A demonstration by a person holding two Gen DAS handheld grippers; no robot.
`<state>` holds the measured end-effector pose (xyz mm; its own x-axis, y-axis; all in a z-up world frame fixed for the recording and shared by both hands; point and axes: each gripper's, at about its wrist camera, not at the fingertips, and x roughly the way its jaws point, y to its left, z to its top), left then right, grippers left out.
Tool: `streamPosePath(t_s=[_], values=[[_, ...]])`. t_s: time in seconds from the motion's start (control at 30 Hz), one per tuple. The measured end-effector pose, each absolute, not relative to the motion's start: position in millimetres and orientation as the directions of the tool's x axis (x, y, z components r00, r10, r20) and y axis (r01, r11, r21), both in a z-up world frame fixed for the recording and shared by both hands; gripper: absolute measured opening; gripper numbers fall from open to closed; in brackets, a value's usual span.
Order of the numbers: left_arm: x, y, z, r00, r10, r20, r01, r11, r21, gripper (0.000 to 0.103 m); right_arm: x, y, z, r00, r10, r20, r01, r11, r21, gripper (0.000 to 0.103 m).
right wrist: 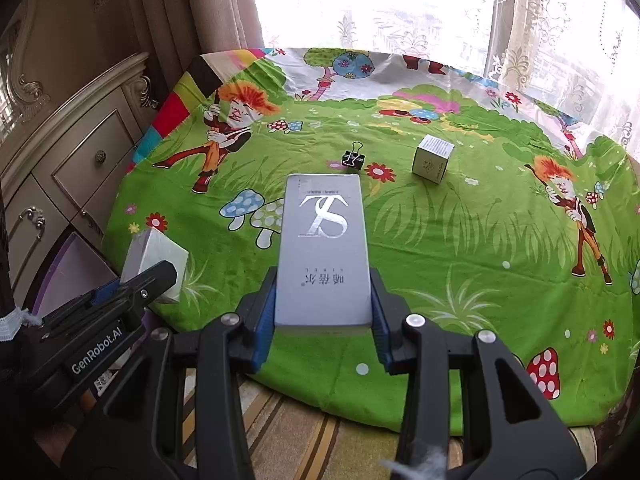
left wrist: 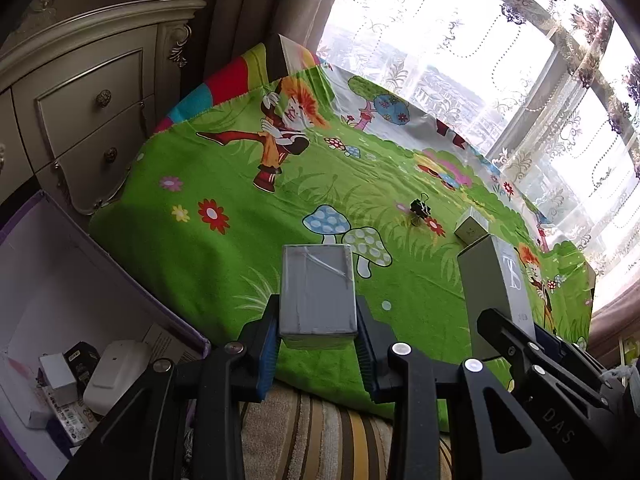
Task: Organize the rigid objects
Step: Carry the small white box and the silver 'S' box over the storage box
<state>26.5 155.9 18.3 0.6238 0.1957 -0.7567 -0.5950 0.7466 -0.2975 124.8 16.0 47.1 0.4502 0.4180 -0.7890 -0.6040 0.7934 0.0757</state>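
Left wrist view: left gripper point(left wrist: 318, 338) fingers clamped on small grey taped box point(left wrist: 317, 294); right gripper point(right wrist: 324, 320) on tall grey cardboard carton point(right wrist: 323, 248). Both probably light, stiff; side-wall grip suits.

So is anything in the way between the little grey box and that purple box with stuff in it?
Nothing visible blocks it. The left tool holds the small grey box above the green cartoon cloth, and the open purple box sits lower left, beside the bed edge, with a clear gap between.

The left gripper point(left wrist: 318, 338) and right gripper point(right wrist: 323, 320) are tilting downward side by side, jaws each clamping a box.
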Motion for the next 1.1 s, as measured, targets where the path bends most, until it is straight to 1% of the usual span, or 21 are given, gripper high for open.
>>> streamPosePath(t_s=[0.43, 1.1], values=[[-36, 190, 19, 0.594, 0.265, -0.760, -0.673, 0.681, -0.288, 0.035, 85, 39, 63, 0.436, 0.464, -0.771, -0.671, 0.738, 0.065, 0.045], [-114, 245, 4, 0.523, 0.352, -0.776, -0.789, 0.543, -0.286, 0.035, 26, 97, 63, 0.360, 0.512, -0.780, -0.784, 0.619, 0.045, 0.045]])
